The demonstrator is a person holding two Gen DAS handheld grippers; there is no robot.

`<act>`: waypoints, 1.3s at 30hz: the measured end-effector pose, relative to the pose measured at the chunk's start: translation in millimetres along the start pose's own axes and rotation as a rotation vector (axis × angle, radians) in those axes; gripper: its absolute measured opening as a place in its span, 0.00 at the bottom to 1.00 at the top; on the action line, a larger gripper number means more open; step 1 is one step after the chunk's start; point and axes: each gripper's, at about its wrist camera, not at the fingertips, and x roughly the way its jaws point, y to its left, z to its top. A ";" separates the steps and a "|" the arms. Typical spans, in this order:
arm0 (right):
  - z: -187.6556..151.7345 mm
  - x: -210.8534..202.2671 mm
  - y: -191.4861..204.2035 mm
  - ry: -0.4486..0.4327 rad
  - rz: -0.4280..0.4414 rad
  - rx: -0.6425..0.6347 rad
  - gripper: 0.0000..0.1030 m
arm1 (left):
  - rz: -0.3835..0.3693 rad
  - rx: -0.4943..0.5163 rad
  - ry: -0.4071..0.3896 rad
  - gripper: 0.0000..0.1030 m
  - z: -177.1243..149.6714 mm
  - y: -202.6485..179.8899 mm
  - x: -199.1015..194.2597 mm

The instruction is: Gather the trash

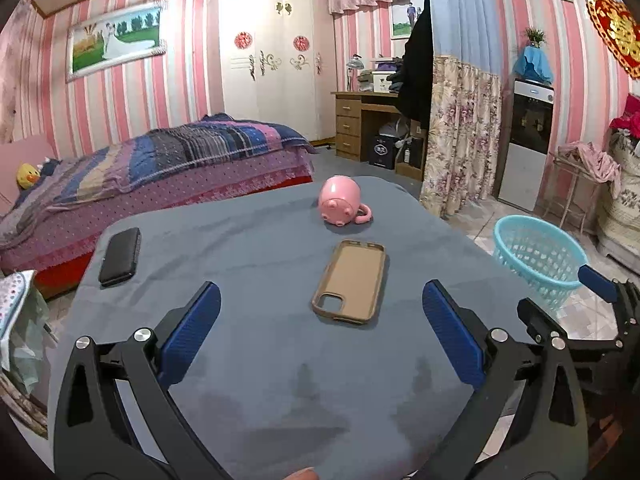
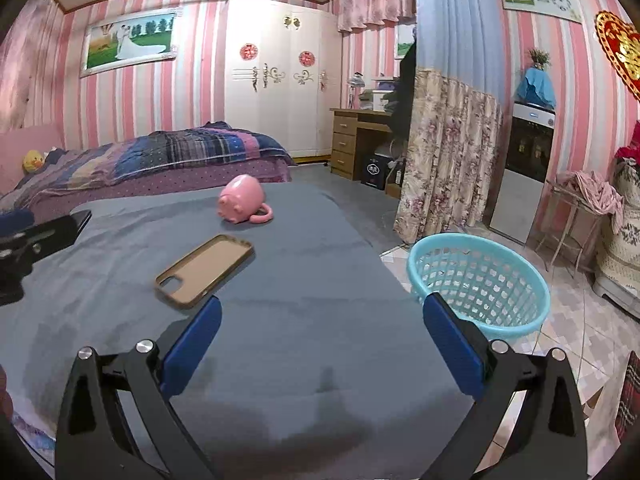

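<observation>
Two grippers over a grey-covered bench (image 1: 248,380) — both with jaws wide, holding nothing.
Left gripper (image 1: 320,332) faces a tan phone case (image 1: 350,282), a pink mug (image 1: 341,200) on its side beyond, a black phone (image 1: 120,256) far left; right gripper (image 2: 322,338) hangs near the bench's right edge — a blue basket (image 2: 480,284) stands on the floor beside it.

A grey-blue cloth (image 1: 260,360) is spread over the table; on it a pink pig-shaped mug (image 1: 340,202) is laid on its side, with a tan phone case (image 1: 350,282) placed open side up just in front and a black phone (image 1: 120,256) set well apart near the far-left corner
</observation>
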 end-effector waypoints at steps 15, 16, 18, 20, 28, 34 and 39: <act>-1.8 0.1 0.3 0.007 0.012 0.029 0.96 | 0.010 -0.055 0.000 0.95 -13.4 13.7 2.4; -2.3 0.4 0.6 0.007 0.014 0.029 0.96 | 0.009 -0.056 0.004 0.95 -14.6 13.5 4.0; -1.8 2.3 -0.7 0.008 0.017 0.030 0.96 | 0.010 -0.055 0.009 0.95 -16.2 12.8 6.7; -1.7 2.6 -0.8 0.006 0.020 0.033 0.96 | 0.008 -0.055 0.011 0.95 -17.2 12.2 8.2; -1.1 7.0 -0.5 -0.002 0.016 0.021 0.96 | 0.004 -0.059 0.018 0.95 -22.5 11.5 13.8; 0.7 7.1 -0.6 -0.006 0.013 0.014 0.96 | 0.003 -0.055 0.021 0.95 -24.1 11.9 16.6; -0.2 6.2 -1.5 -0.007 0.012 0.017 0.96 | 0.000 -0.059 0.014 0.95 -25.0 12.4 16.4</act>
